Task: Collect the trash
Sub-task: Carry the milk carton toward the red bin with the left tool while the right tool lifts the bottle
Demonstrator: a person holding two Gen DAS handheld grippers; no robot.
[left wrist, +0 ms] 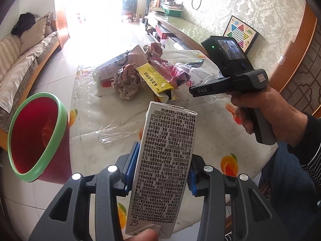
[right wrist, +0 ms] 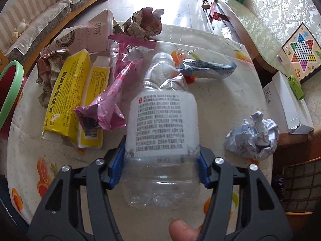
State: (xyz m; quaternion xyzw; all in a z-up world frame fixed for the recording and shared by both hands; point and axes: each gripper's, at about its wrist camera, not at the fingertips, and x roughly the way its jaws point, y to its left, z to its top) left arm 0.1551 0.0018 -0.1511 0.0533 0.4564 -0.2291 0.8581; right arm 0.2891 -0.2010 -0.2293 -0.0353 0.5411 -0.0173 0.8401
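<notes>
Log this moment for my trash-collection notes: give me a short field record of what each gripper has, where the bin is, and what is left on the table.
left gripper: shut on grey printed carton, held above the table
right gripper: pads against clear plastic bottle, which lies on the table
bin: red with green rim, beside the table's left edge
left on table: yellow boxes, pink wrapper, crumpled white paper, blue-white wrapper

Left gripper (left wrist: 158, 172) is angled down, pads clamped tight, while the right gripper (right wrist: 161, 166) tilts steeply downward with its pads pressed in too.
</notes>
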